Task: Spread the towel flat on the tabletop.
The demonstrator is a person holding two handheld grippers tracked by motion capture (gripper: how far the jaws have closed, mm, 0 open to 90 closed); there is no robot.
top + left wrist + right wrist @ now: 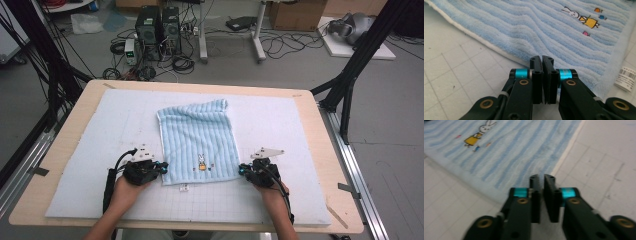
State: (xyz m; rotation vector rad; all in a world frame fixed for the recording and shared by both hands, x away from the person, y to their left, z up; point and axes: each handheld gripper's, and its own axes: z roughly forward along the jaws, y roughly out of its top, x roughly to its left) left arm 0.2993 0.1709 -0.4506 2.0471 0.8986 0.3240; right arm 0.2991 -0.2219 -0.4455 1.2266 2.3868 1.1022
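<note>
Pale blue striped towel lies flat, centred on the white gridded mat covering the wooden table, nearer the front edge. Left gripper sits at the towel's near-left corner, right gripper at its near-right corner; both jaws closed, towel edge apparently pinched. Grey floor behind, computer towers, loose cables.

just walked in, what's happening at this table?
A person holds a gripper in each hand at the near corners of a light blue towel that lies on a white mat. The left gripper is shut over the towel's near left edge, and the right gripper is shut at the near right corner. Whether either one pinches cloth is hard to tell. The towel's far edge is rumpled; a bunny print sits near the front hem.
</note>
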